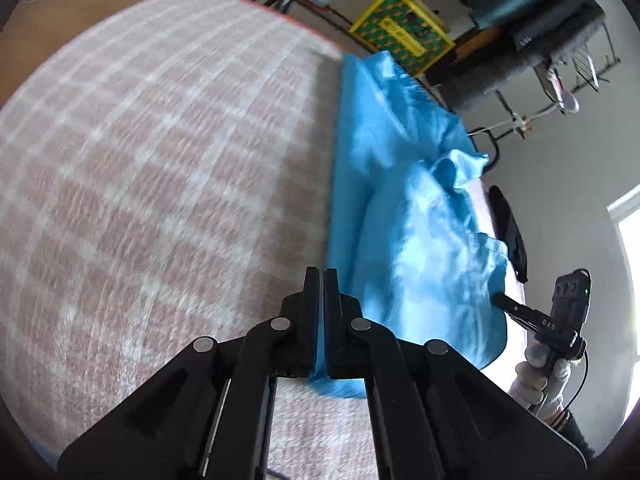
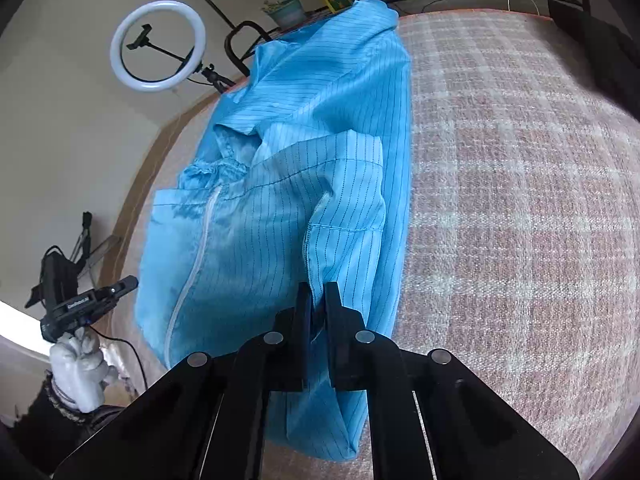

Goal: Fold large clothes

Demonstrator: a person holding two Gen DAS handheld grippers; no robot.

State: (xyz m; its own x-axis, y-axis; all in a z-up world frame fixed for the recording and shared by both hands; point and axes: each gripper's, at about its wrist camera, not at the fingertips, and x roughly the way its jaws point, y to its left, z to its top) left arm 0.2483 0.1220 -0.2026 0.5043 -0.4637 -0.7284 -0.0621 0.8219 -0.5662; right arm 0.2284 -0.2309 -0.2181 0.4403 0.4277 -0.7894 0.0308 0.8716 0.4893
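A light blue pinstriped garment [image 1: 420, 240] with a white zipper [image 2: 196, 256] lies partly folded in a long strip on a bed with a pink plaid cover [image 1: 160, 160]. My left gripper [image 1: 321, 276] is shut, with a strip of the blue fabric pinched between its fingers at the garment's near corner. In the right wrist view my right gripper [image 2: 318, 292] is shut on a fold of the garment [image 2: 280, 200] near its sewn hem. Each gripper shows in the other's view, held by a white-gloved hand: the right gripper [image 1: 498, 300] and the left gripper [image 2: 132, 281], both at the garment's edge.
The plaid cover [image 2: 520, 200] stretches wide beside the garment. Beyond the bed stand a yellow-green crate [image 1: 400, 32], a dark rack piled with clothes [image 1: 540, 40], a ring light [image 2: 158, 46] and a potted plant [image 2: 286, 10]. A black item [image 1: 512, 236] lies at the bed's edge.
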